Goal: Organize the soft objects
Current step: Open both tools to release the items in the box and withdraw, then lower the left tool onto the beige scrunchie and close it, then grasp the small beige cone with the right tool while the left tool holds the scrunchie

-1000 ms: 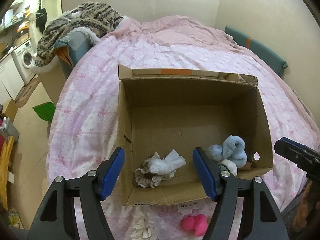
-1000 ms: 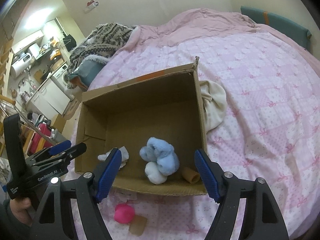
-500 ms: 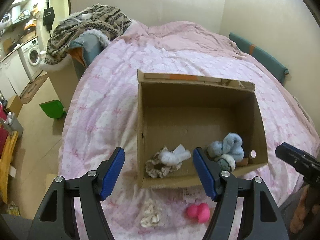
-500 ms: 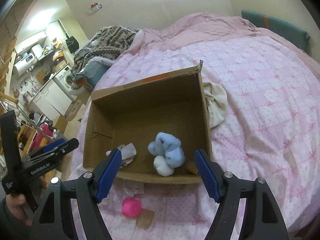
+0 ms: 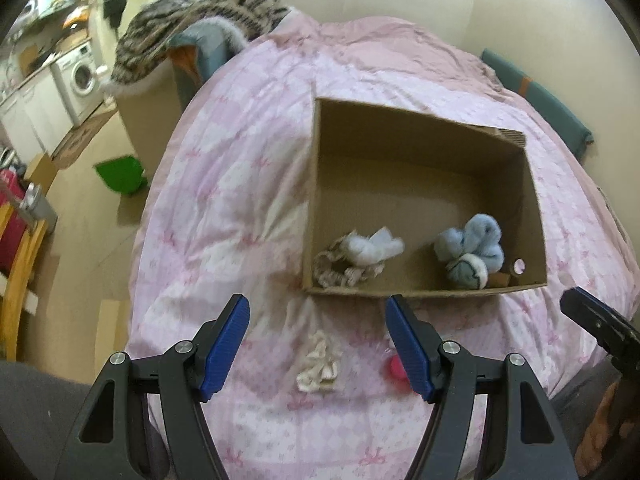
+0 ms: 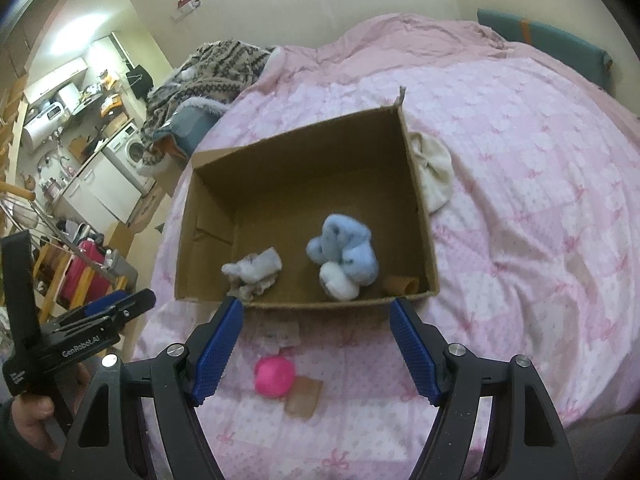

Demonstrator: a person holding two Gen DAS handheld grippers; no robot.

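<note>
We are holding both grippers above a pink quilt [image 5: 224, 184] on the bed, facing an open cardboard box [image 5: 316, 184] that is resting on it. Our left gripper [image 5: 318, 338] is hanging with its blue pads spread wide and gripping nothing; just below it a cream scrunchie [image 5: 317, 368] is lying on the quilt, with a pink ball [image 5: 395, 367] beside it, partly hidden behind the right finger. Our right gripper [image 6: 316, 340] is likewise gaping wide and carrying nothing, hovering over the pink ball [image 6: 274, 376] and what appears to be a small tan piece [image 6: 305, 398] touching it. Inside the box, a pale blue fluffy bundle [image 6: 344, 256] is sitting near the front right corner, and a white cloth on a lacy scrunchie [image 5: 360, 256] is lying at the front left. A cream cloth [image 6: 436, 176] is lying against the box's outer right wall.
</note>
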